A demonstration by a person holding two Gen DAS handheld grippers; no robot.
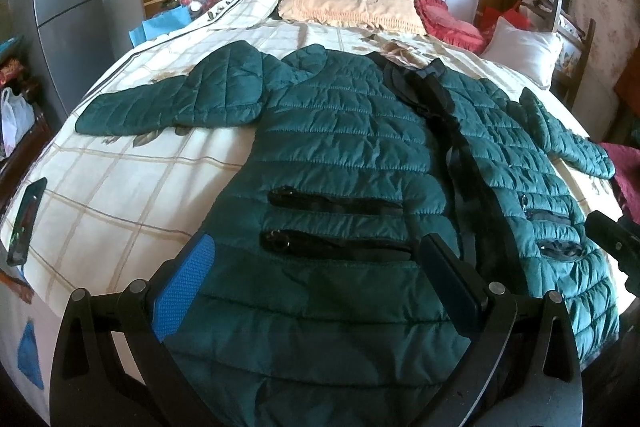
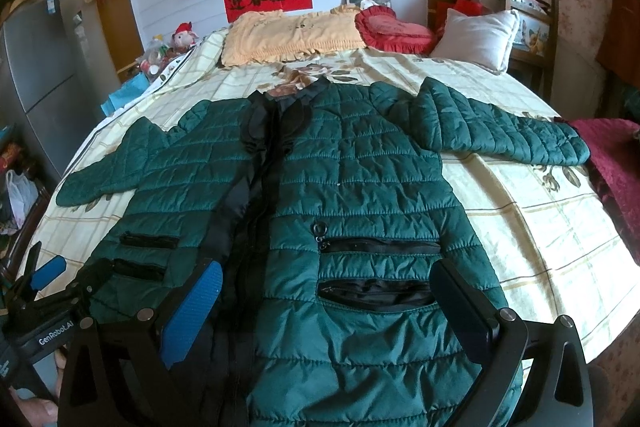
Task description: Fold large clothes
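Note:
A dark green quilted jacket [image 1: 340,155] lies flat and face up on the bed, sleeves spread to both sides, black zip down the front; it also shows in the right wrist view [image 2: 352,187]. My left gripper [image 1: 316,267] is open and empty above the jacket's left hem, near two black pocket zips. My right gripper [image 2: 324,291] is open and empty above the right hem. The left gripper also shows at the lower left of the right wrist view [image 2: 72,277]. Part of the right gripper shows at the right edge of the left wrist view [image 1: 616,239].
The bed [image 1: 120,187] has a cream checked sheet. A yellow pillow [image 2: 288,35], a red cushion [image 2: 392,27] and a white pillow [image 2: 476,39] lie at its head. A phone [image 1: 26,223] lies at the left edge. A dark red cloth [image 2: 616,163] hangs at the right edge.

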